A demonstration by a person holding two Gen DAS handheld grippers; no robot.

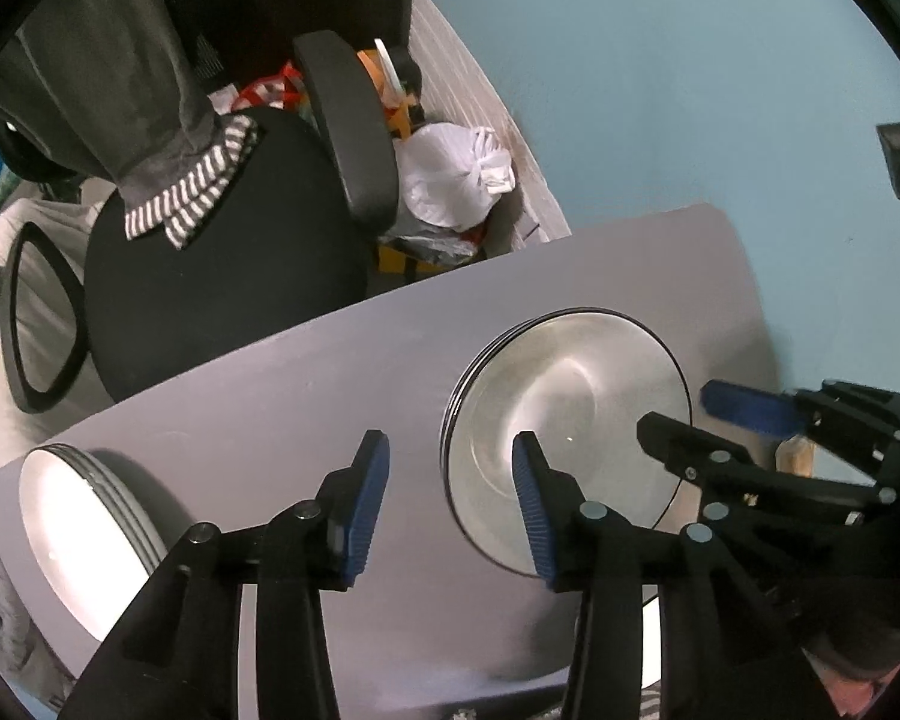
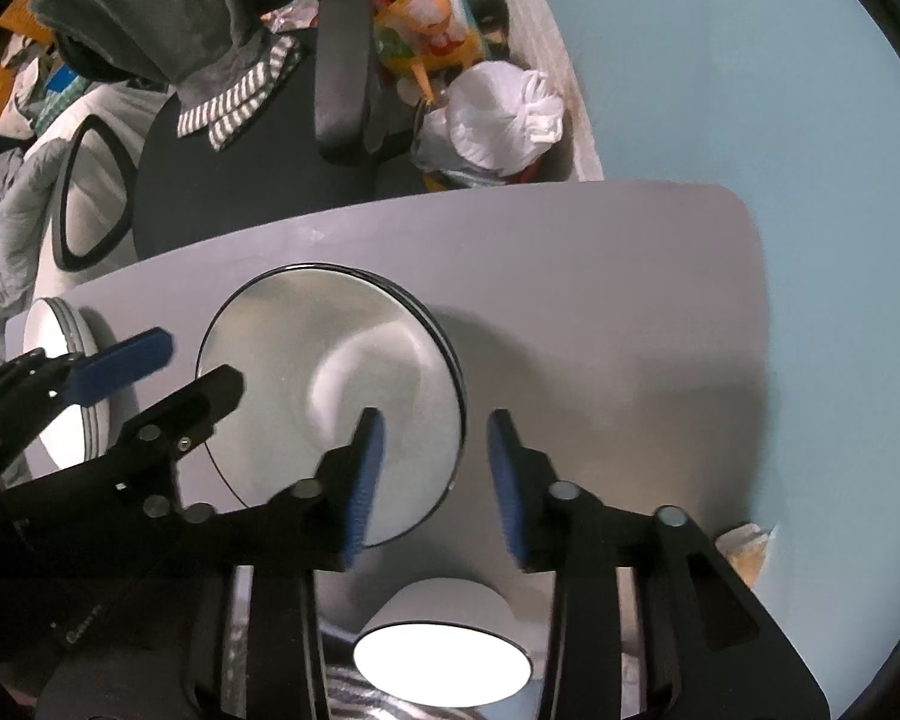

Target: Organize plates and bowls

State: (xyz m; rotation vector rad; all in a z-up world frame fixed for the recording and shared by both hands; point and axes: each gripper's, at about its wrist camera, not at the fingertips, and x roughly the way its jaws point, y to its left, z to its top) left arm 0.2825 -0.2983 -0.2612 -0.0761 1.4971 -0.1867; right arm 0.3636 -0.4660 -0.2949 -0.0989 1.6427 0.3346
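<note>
Where table [image 2: 600, 276] spreads: two plate stacks [image 2: 330, 384] [image 2: 60, 384].

Brushed metal plates [image 1: 570, 408]; matt grey table [image 1: 306, 384].

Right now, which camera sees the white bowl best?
The right wrist view: the white bowl sits whole at the table's near edge, below the hand-held gripper. The left wrist view shows only a bright sliver between the finger arms.

Clutter behind the table

A black office chair [image 1: 222, 276] with grey and striped clothes [image 1: 192, 192] draped over it stands by the grey table [image 1: 258, 408]; a tied white bag [image 1: 456, 174] sits beside its armrest [image 1: 348, 132], against the blue wall [image 1: 690, 90].
</note>
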